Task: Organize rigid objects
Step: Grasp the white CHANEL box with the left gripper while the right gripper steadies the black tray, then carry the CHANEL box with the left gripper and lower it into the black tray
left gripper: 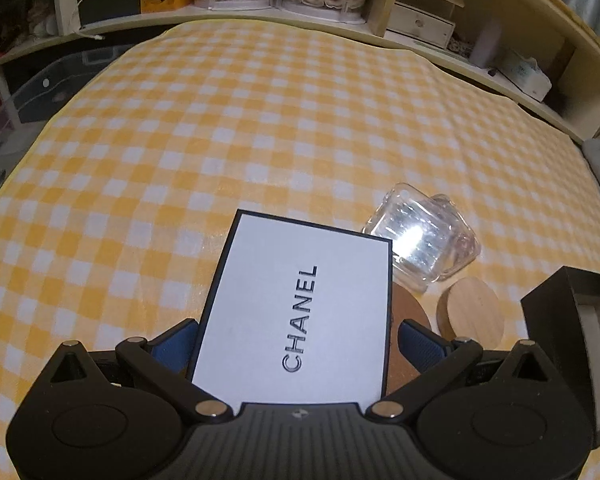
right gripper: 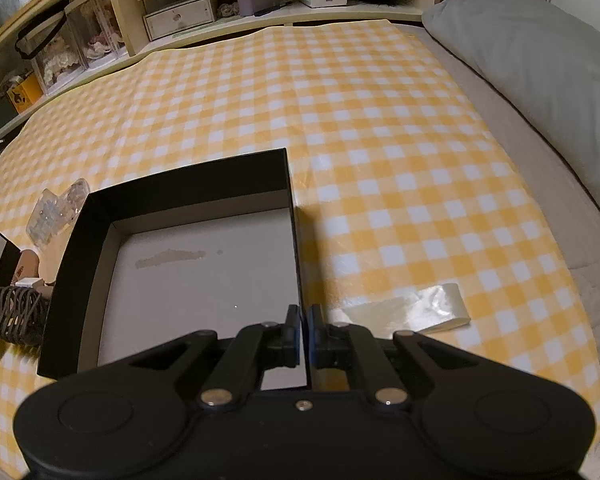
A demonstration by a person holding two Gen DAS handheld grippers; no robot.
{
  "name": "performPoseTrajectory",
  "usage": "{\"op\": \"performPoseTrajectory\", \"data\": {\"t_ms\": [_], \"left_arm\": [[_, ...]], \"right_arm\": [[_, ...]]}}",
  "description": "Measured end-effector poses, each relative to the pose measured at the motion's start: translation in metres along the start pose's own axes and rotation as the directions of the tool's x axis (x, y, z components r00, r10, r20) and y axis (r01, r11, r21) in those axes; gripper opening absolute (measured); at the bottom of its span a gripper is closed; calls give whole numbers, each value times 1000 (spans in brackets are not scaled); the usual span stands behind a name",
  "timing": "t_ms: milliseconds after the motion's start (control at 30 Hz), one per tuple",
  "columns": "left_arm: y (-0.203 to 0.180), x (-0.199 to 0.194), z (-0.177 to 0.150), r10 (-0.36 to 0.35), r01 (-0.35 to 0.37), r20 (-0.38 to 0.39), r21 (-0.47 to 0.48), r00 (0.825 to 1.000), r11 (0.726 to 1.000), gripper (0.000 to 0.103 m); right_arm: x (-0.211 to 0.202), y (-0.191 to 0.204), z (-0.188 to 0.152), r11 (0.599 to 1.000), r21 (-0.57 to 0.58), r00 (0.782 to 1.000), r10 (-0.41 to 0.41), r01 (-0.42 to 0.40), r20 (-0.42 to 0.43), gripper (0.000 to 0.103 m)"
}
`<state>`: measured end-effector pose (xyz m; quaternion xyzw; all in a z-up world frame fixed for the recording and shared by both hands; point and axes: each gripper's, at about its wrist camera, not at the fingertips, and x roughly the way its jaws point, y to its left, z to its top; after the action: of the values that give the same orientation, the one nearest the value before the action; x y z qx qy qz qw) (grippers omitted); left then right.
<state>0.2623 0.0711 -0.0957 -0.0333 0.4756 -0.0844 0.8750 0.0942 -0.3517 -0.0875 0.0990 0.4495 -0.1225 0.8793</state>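
the left gripper (left gripper: 294, 344) clamps the white chanel box (left gripper: 300, 308) by its two long sides, so the box's long axis runs straight out ahead along the fingers. the right gripper (right gripper: 304, 336) is shut on the near right wall of the open black tray (right gripper: 180, 264), pinching that thin wall between its pads and apparently steadying it. the coming move seems to turn on one thing: the tray lies off to the right of the left gripper, where only a dark corner of it (left gripper: 572, 336) shows, so the box would have to travel that way. just ahead and right of the held box lie a clear plastic case (left gripper: 424, 236) and a round wooden lid (left gripper: 472, 312), with a second brown disc (left gripper: 410, 316) half hidden under the box; they may lie in its path.
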Motion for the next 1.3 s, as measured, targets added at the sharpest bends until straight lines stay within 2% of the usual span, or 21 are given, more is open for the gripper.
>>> {"op": "performPoseTrajectory", "data": {"t_ms": [233, 433, 633, 833, 933, 1033, 1100, 1200, 1300], "left_arm": [[-6, 5, -3, 38, -37, -9, 68, 999, 997, 97], [-5, 1, -5, 55, -54, -11, 41, 998, 998, 97], [4, -22, -4, 17, -12, 53, -91, 998, 996, 96], [-3, -52, -3, -39, 57, 119, -156, 992, 986, 96], [-17, -64, -8, -68, 88, 134, -155, 989, 984, 96], [-39, -75, -12, -116, 136, 149, -131, 982, 982, 96], [-56, -82, -13, -169, 183, 155, -77, 973, 980, 96], [-91, -90, -15, -253, 247, 134, 61, 958, 967, 96], [-136, -90, -17, -320, 294, 95, 215, 943, 931, 96]], "right_arm": [[2, -1, 1, 1000, -1, 1000, 7, -7, -10, 4], [2, -1, 0, 1000, -14, 1000, 2, -2, -8, 4], [2, 0, 0, 1000, -16, 1000, -1, 1, -5, 4], [3, 1, -1, 1000, -13, 1000, 1, -1, -4, 4], [3, 1, -1, 1000, -11, 1000, 2, -2, -4, 4], [3, 1, -1, 1000, -9, 1000, 3, -3, -5, 4], [3, 1, -1, 1000, -10, 1000, 3, -3, -4, 4], [3, 0, -2, 1000, -10, 1000, 3, -3, -5, 4], [3, 1, -1, 1000, -17, 1000, 2, -2, -5, 4]]}}
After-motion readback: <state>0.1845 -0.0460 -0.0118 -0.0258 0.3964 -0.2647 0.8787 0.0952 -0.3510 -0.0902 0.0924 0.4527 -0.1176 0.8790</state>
